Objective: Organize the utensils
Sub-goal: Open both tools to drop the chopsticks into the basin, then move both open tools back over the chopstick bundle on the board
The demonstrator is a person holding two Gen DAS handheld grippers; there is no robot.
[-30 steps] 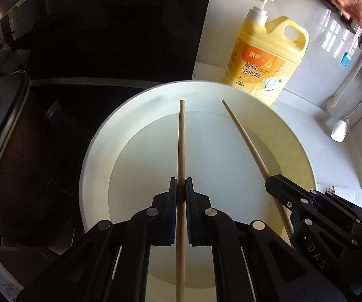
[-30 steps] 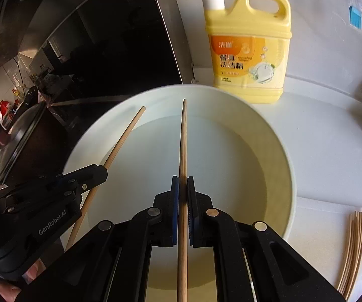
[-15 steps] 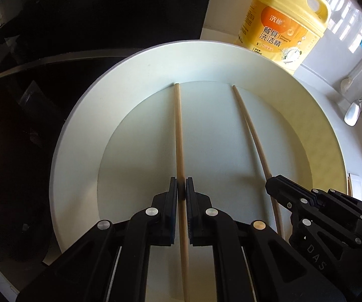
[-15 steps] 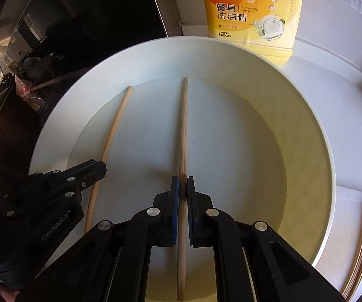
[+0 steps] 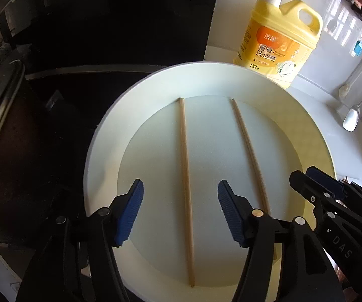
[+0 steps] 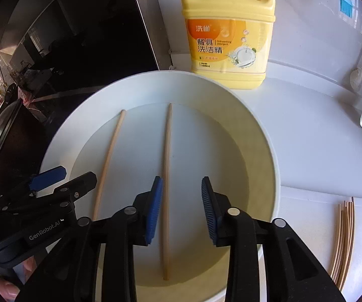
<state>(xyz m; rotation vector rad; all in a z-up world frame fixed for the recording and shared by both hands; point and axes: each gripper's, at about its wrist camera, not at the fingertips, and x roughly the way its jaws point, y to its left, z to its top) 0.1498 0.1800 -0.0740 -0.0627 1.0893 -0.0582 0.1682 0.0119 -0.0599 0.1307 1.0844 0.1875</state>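
Two chopsticks lie flat in the big white bowl (image 5: 317, 136), side by side but apart, both pointing at the far rim. The left stick (image 5: 186, 188) sits between the spread fingers of the left gripper (image 5: 179, 214), touching neither pad. The right stick (image 6: 166, 188) lies between the spread fingers of the right gripper (image 6: 182, 210) — very near the left pad (image 6: 154, 209), and I cannot tell if it touches. Both grippers are wide apart and hold nothing.

The sticks look like thin wood: light, stiff and smooth. They can roll or slide on the slick bowl floor, so a pinch should be gentle and square across the stick. A good spot to grab is near the middle or a bit toward the close end, so the stick does not tip. They are thin, so the pads must come right down to the bowl floor.

Half a second ago each gripper was pressed tight on its stick. Now both have let go, and the sticks rest on the bowl floor. The cameras have also pulled back a little — more of the yellow soap jug (image 6: 228, 35) shows, pump and all.

More sticks (image 6: 343, 241) wait in a bunch on the counter (image 6: 319, 151) at the right, so I think the job is not done.
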